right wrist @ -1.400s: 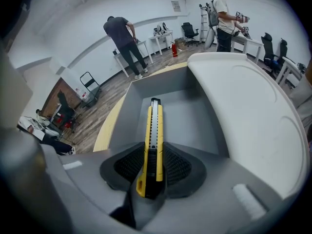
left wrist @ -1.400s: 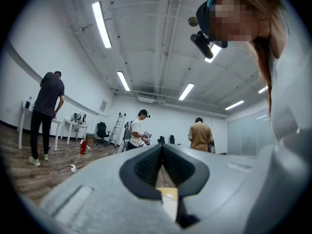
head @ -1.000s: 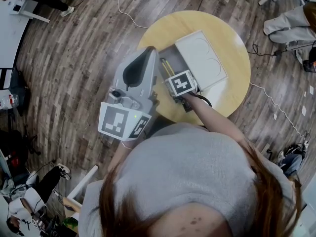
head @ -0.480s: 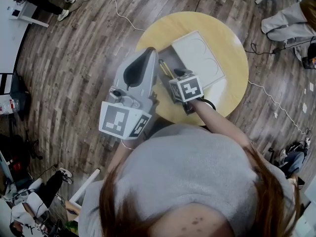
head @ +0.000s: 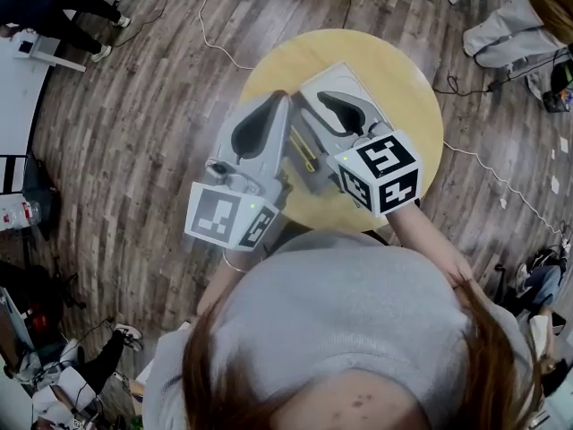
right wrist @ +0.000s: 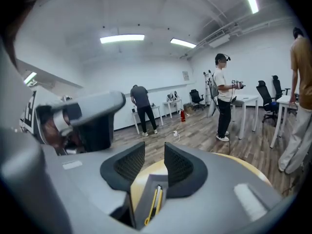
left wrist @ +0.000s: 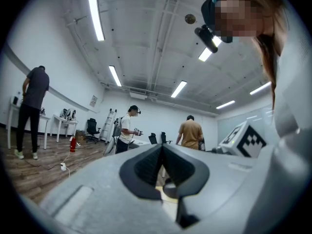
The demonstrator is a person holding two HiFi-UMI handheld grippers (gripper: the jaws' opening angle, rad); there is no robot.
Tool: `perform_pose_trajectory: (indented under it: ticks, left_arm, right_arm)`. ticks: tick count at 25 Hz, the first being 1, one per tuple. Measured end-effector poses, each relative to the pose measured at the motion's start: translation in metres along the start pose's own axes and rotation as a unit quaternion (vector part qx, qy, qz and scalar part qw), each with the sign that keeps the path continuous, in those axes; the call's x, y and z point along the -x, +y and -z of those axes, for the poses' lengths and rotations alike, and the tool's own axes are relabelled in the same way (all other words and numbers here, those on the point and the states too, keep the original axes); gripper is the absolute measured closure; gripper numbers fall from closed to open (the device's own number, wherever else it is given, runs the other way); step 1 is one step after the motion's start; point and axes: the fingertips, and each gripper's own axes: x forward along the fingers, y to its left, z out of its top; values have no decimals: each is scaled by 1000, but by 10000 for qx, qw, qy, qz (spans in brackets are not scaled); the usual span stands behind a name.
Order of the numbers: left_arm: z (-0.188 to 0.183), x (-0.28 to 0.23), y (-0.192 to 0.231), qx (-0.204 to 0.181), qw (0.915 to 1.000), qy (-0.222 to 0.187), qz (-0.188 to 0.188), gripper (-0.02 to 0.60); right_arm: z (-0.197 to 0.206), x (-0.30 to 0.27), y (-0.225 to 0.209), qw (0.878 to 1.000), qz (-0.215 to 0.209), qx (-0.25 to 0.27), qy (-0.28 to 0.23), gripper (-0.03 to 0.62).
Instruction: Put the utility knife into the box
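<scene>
Knife: the yellow utility knife [head: 308, 157] lies flat inside the open grey box [right wrist: 139, 204]. In the head view its length runs roughly from 11 to 5 o'clock. No claw touches it.
Box: it sits near the middle of the round yellow tabletop [head: 416, 115]. Its white lid [head: 336, 79] lies open at about 1 o'clock from the knife and is partly covered by the right claw.
Right claw [right wrist: 154, 152]: it is held above the box, at about 2 o'clock from the knife. Its jaws stand apart and are closing with nothing between the pads. The knife shows below the gap, down in the box.
Left claw [left wrist: 162, 147]: it is held at about 9 o'clock from the knife, just beside the box. Its jaws are together at the tips and hold nothing.
Floor: dark wood planks [head: 134, 106] surround the tabletop, with loose cables.
Room: the gripper views show several people standing well away among desks and office chairs.
</scene>
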Motion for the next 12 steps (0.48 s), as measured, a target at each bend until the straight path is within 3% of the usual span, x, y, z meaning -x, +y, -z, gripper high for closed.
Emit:
perform_pose_trajectory:
  ticks: [3,8,12]
  left_arm:
    - [0,-3,-7,-6,10000,-6,81,580]
    - [-1,-8,-15,-34,9999,-21,145,580]
    - [1,-12,-25,-19,9998,18,212,580]
  right_arm:
    - [-21,16,7,9993,-171,28,-321,490]
    - [-48,40,12,9961,-153,260,-827,597]
    - [-61,52,15,9931,-257,284,-1110,594]
